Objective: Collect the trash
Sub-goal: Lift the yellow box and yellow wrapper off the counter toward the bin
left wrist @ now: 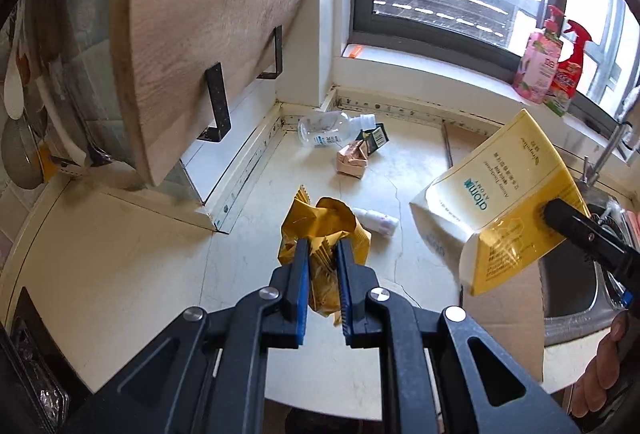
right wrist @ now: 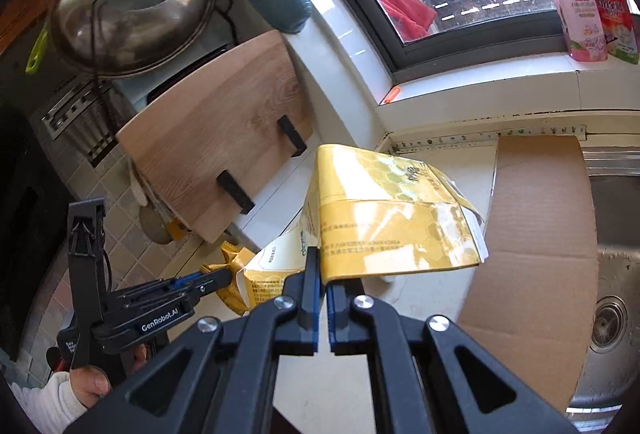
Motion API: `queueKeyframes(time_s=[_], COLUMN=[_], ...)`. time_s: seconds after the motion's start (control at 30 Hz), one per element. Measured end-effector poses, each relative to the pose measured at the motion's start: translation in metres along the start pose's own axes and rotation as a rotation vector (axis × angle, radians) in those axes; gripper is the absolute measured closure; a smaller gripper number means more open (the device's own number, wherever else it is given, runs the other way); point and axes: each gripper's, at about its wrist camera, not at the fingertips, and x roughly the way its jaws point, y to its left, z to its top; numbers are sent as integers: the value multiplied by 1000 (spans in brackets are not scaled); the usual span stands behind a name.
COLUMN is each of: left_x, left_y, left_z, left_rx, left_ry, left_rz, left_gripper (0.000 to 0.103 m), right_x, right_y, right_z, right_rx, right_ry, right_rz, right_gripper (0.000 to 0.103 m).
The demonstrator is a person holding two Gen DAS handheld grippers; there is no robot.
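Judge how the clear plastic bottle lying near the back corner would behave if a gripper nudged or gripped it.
The clear plastic bottle lies on its side on the countertop, so a nudge would probably roll it. It looks empty, so likely light. Its thin clear wall may dent and slip under the pads.

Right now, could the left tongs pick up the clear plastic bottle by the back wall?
Probably not yet: the left tongs are shut on a crumpled yellow wrapper. The countertop path to the clear plastic bottle looks open otherwise.
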Motion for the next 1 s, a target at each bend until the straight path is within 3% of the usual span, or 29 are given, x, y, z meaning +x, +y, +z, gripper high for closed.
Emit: queueKeyframes(time_s=[0.2,0.43,0.7,1.0], left_x=[-68,-132,-167,-146], left_y=[-3,-1,1,3], left_z=[-36,-94,-165,-222], left_rx=[55,89,123,113], left_ry=[-80,-114,-61,78], left_rz=[-61,-130,-198,-259], left_gripper=[93,93,93,93], right_x=[-60,-111,-137,-116], right_y=[72,125,143,123], right_z=[-53,-122,-197,-253], right_rx=[-88,-127,-133,-104], right_ry=[-47,-28,82,282], right_rz=[-29,-90,-190,-273], right_gripper=[101,101,101,101])
